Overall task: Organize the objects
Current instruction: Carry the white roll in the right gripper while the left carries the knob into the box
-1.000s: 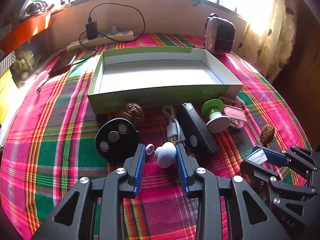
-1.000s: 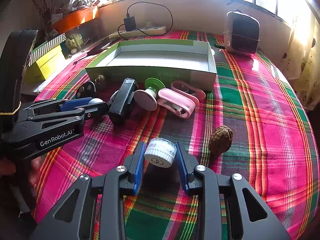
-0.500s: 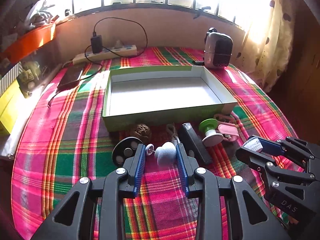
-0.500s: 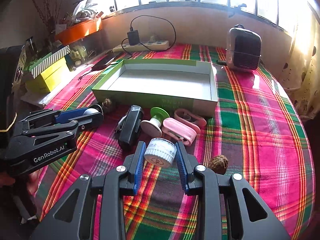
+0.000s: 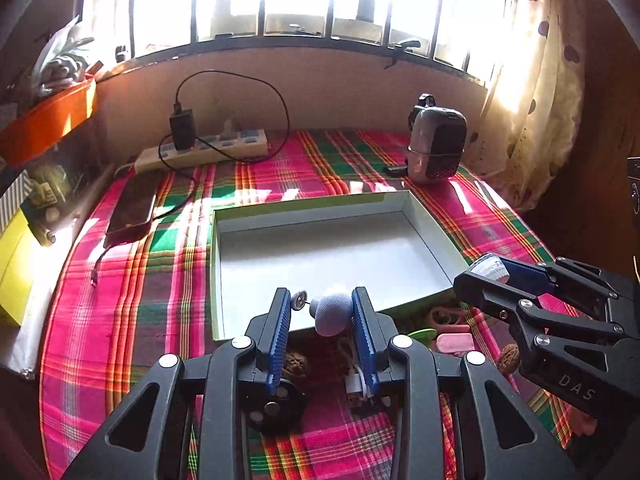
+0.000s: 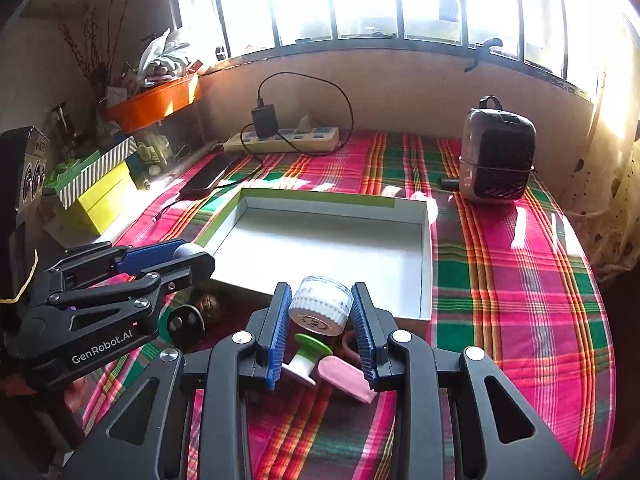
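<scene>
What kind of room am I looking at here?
Probably a lived-in home room: a table under a plaid cloth by a barred window, with a power strip and a curtain.

Tablecloth (image 6: 520,280) pink-green-orange plaid. Box (image 6: 427,264) green outside, white inside. Jar (image 6: 322,304) white, ribbed lid. Knob (image 5: 332,314) grey-blue. Gripper pads (image 6: 279,332) blue, frames black. Tub (image 6: 152,104) orange. Curtain (image 5: 552,92) cream, dark spots.
</scene>
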